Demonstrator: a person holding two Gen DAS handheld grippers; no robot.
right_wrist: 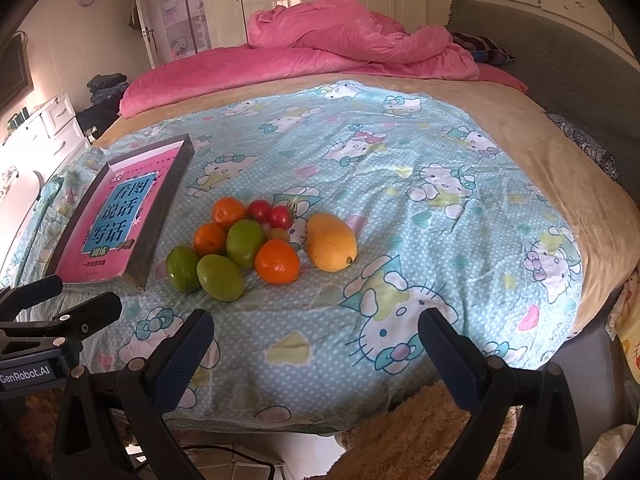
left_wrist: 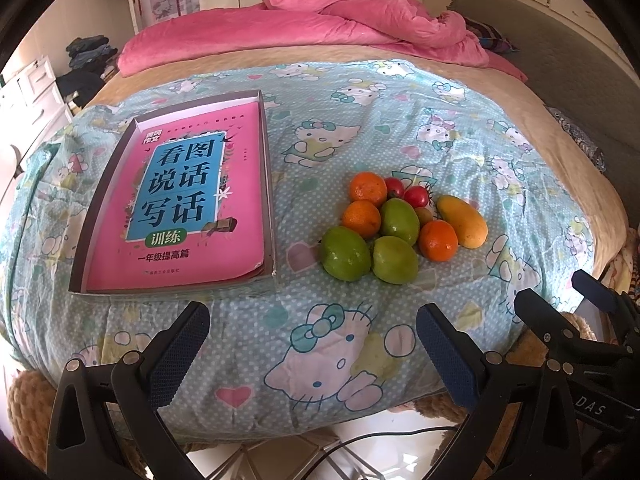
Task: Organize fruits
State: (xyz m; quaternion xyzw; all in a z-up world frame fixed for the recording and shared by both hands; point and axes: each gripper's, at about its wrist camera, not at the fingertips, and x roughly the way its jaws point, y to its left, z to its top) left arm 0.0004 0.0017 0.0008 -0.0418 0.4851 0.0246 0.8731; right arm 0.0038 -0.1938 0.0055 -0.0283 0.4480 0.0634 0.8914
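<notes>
A pile of fruit lies on the blue cartoon-cat bedspread: three green fruits (left_wrist: 346, 254) (right_wrist: 221, 277), three oranges (left_wrist: 438, 240) (right_wrist: 277, 261), two red tomatoes (left_wrist: 416, 196) (right_wrist: 280, 216), a small greenish fruit and a yellow mango (left_wrist: 463, 221) (right_wrist: 331, 247). A shallow grey box (left_wrist: 266, 152) (right_wrist: 160, 216) holding a pink book (left_wrist: 184, 204) (right_wrist: 112, 220) lies left of the pile. My left gripper (left_wrist: 312, 344) is open and empty, near the bed's front edge, short of the fruit. My right gripper (right_wrist: 316, 344) is open and empty, also near the front edge.
A crumpled pink duvet (left_wrist: 360, 12) (right_wrist: 340, 36) covers the far end of the bed. A white dresser (left_wrist: 36, 92) stands at the left. A fluffy tan rug (right_wrist: 400, 436) lies below the bed's front edge. The right gripper (left_wrist: 576, 320) shows at the left view's right edge.
</notes>
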